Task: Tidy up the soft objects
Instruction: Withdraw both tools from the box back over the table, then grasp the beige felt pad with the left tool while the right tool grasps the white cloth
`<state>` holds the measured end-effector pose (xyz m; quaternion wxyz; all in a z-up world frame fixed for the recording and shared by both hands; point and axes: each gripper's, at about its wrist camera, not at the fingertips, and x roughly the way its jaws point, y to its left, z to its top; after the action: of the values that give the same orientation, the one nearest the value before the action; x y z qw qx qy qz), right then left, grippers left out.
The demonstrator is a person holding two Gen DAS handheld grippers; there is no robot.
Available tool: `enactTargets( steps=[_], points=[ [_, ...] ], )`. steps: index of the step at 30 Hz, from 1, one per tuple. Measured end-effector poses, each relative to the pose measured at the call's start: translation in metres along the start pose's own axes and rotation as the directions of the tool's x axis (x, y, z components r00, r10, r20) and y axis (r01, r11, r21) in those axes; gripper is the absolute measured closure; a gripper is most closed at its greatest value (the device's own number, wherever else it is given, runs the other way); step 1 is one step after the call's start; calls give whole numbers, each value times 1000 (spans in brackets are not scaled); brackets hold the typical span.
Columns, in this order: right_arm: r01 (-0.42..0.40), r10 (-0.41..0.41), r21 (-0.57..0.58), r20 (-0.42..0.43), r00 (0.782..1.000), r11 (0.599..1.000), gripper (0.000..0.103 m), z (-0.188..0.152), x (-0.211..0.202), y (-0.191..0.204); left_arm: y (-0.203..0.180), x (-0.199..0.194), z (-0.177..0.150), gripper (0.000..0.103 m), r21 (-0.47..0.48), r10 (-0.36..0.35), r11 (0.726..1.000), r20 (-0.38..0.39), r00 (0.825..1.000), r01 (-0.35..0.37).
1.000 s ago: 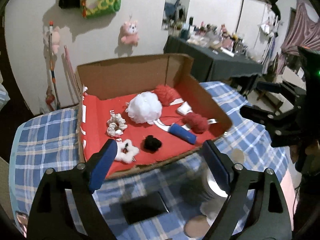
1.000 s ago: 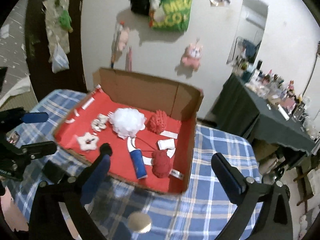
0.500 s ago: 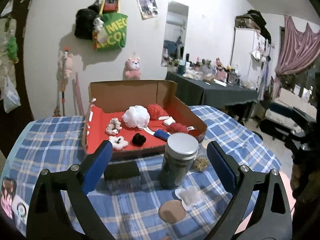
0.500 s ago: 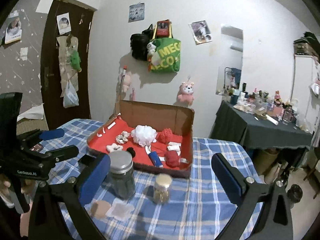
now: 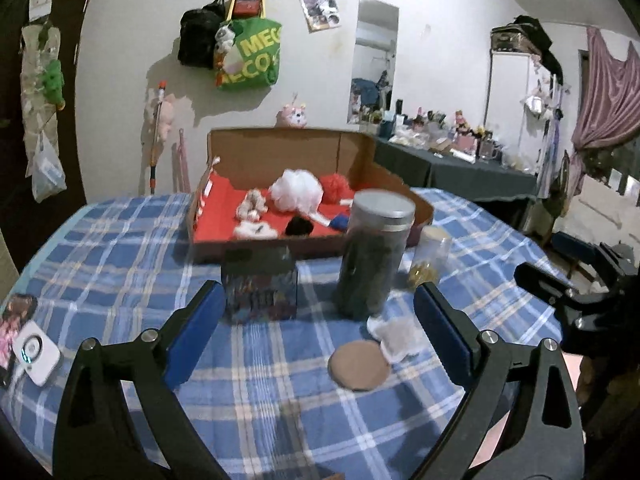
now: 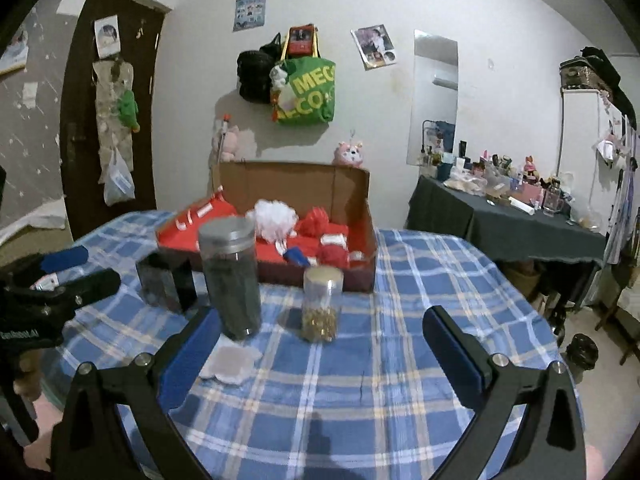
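Soft things sit gathered in the cardboard box [image 5: 280, 148] at centre frame of the left wrist view, on its red lining: a white mesh puff [image 5: 296, 190], a red puff [image 5: 338, 188] behind it to the right, a pale scrunchie [image 5: 252, 204], a white star-shaped piece [image 5: 256, 231], a black pom [image 5: 300, 226] and a blue roll [image 5: 340, 222]. The right wrist view adds a second red ball [image 6: 334, 255] at the near right of the box. Box likely serves as the collecting tray, its front side low so the contents can be reached from the near edge.

Left tool [image 5: 316, 330], lower centre, stands wide open with nothing between its blue pads [image 5: 196, 330]. Right tool [image 6: 320, 354] also stands wide open and empty. Both hang over the checked cloth of the bench [image 5: 120, 248], well short of the box; judged as a stand-off, no soft item taken up.

In front of the box: a tall dark jar [image 5: 374, 256] with metal lid, a small clear jar [image 6: 322, 304] holding gold bits, a dark square tin [image 5: 260, 288], a round brown pad [image 5: 359, 365] and a pale pad [image 5: 396, 334]. These stand between tools and box, so a reach would need to go over or round them.

Writing: green bag [image 6: 308, 92] on the wall reads "MEG" over "ECO", partly cut off. Left tool's body, at left edge of the right view, carries white lettering, too blurred to read. Wall posters illegible.
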<state>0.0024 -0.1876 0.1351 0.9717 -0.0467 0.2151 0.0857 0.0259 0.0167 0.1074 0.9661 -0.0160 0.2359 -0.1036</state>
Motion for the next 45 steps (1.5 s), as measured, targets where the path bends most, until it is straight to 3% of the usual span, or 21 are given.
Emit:
enactTargets(
  steps=[10, 20, 27, 33, 36, 38, 39, 40, 41, 42, 43, 45],
  points=[
    [-37, 40, 42, -63, 997, 998, 0, -38, 23, 3, -3, 22, -33, 6, 7, 17, 1000, -86, 996, -16],
    [-93, 101, 66, -129, 986, 993, 0, -41, 41, -1, 1, 41, -42, 7, -3, -13, 1000, -190, 982, 12],
    [-226, 238, 78, -228, 944, 971, 0, -35, 73, -5, 3, 63, -42, 7, -15, -105, 994, -309, 945, 105],
    [-345, 346, 63, -321, 882, 937, 0, -31, 106, 7, -1, 80, -39, 7, 4, -147, 987, -368, 918, 160],
    [-382, 372, 45, -354, 858, 923, 13, -31, 118, 17, -8, 86, -38, 17, 29, -176, 979, -380, 908, 202],
    [-401, 384, 40, -391, 836, 915, 29, -34, 127, 22, -14, 93, -39, 46, 63, -182, 972, -395, 901, 224],
    [-416, 397, 44, -404, 824, 908, 45, -36, 131, 24, -16, 98, -42, 47, 71, -192, 968, -411, 891, 241],
    [-415, 394, 34, -398, 829, 909, 51, -36, 130, 25, -16, 98, -42, 51, 73, -198, 966, -407, 892, 248],
    [-426, 402, 29, -396, 826, 904, 62, -36, 128, 26, -17, 97, -43, 60, 83, -210, 961, -394, 895, 263],
    [-444, 420, 33, -398, 816, 895, 85, -35, 127, 26, -17, 96, -42, 61, 83, -222, 958, -395, 891, 275],
    [-451, 433, 47, -387, 814, 891, 87, -34, 124, 25, -17, 96, -41, 63, 83, -223, 958, -392, 893, 276],
    [-433, 416, 40, -369, 831, 900, 88, -32, 117, 22, -15, 96, -40, 66, 76, -229, 957, -389, 892, 279]
  ],
)
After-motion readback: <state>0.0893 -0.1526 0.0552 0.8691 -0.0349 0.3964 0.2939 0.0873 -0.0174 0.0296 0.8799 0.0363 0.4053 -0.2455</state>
